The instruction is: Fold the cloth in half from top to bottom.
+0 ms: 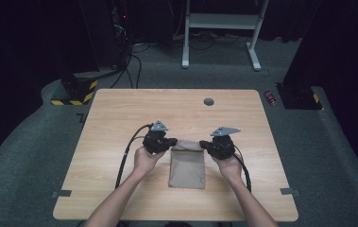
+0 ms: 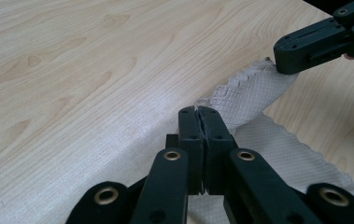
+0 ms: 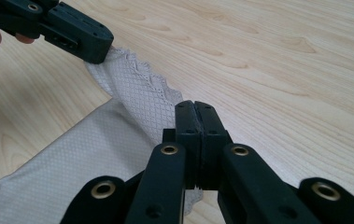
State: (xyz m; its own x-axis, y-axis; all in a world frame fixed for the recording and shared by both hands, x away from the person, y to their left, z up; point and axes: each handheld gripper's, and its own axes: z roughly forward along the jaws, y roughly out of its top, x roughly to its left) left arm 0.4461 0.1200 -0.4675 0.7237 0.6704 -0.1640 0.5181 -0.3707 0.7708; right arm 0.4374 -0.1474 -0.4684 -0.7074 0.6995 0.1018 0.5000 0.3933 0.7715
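Low in the left gripper view, the left gripper (image 2: 198, 112) clamps the beige cloth's (image 1: 187, 165) far edge; the right gripper (image 3: 195, 106) clamps its other corner. Mid-table, the cloth looks light and limp, best gripped at corners.

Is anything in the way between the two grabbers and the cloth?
No. Both the left gripper and the right gripper are already shut on the far corners of the beige cloth, lifting that edge off the wooden table.
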